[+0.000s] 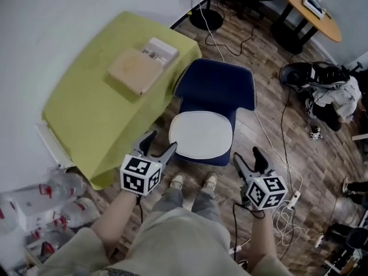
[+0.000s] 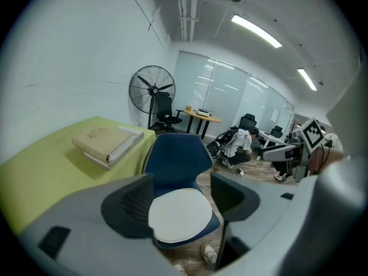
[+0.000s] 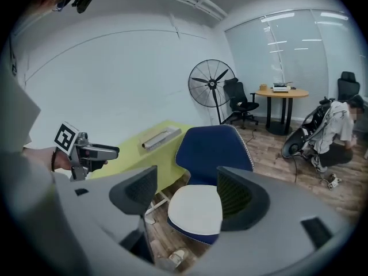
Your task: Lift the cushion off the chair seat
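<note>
A white cushion [image 1: 201, 133] lies flat on the seat of a dark blue chair [image 1: 217, 85]. The left gripper view shows the cushion [image 2: 180, 215] and the chair [image 2: 174, 161] too, as does the right gripper view: cushion [image 3: 195, 207], chair [image 3: 211, 148]. My left gripper [image 1: 158, 145] is open, just off the cushion's front left edge, nothing between its jaws. My right gripper [image 1: 248, 158] is open at the seat's front right corner, also empty. Neither touches the cushion.
A table under a yellow-green cloth [image 1: 100, 105] stands left of the chair, with a book and a box [image 1: 142, 65] on it. Cables [image 1: 282, 154] run over the wood floor at right. Water bottles [image 1: 54, 203] lie at lower left. My shoes [image 1: 192, 181] are under the seat's front.
</note>
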Demonstrator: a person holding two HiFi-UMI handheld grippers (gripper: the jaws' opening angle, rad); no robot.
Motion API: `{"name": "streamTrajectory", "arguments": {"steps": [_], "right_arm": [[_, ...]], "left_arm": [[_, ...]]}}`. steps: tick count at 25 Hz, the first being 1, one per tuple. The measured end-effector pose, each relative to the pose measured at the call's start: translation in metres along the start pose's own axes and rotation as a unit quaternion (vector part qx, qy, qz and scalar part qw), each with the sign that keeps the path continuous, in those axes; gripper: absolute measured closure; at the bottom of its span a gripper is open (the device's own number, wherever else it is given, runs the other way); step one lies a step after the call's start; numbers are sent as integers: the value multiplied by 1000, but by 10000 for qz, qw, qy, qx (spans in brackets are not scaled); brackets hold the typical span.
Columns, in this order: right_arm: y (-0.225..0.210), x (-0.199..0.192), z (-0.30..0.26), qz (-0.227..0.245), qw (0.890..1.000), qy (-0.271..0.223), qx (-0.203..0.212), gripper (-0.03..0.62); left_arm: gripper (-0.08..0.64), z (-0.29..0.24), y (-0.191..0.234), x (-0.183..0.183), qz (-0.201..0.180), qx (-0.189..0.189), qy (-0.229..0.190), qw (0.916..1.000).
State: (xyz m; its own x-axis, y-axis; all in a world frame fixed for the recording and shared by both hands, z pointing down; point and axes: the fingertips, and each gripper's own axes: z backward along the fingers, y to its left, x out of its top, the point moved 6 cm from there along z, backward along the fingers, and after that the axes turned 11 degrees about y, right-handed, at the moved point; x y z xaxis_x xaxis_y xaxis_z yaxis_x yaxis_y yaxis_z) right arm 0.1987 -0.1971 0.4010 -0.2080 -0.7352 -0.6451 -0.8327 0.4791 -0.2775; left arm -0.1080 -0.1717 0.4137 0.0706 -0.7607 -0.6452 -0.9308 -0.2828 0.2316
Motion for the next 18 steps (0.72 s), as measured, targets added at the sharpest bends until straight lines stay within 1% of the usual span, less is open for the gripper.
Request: {"name": "streamTrajectory", "arguments": {"steps": [3,10,14,18], "right_arm": [[-21,-2,-15,11,9997,178,138,272],[-59,-8,-67,131,9973,567,439,265],[-78,-15,-101,136,9959,741,511,259],[-100,-29,-133,74,9948,906,451,249]], "left_arm": [[258,-16,0,0,165,161,55,9997],[256,-59,15,-12,502,467,249,9973],[256,-90,23,-23,633,465,361,9963],[247,-125,28,-40,698,382,506,9956]]}}
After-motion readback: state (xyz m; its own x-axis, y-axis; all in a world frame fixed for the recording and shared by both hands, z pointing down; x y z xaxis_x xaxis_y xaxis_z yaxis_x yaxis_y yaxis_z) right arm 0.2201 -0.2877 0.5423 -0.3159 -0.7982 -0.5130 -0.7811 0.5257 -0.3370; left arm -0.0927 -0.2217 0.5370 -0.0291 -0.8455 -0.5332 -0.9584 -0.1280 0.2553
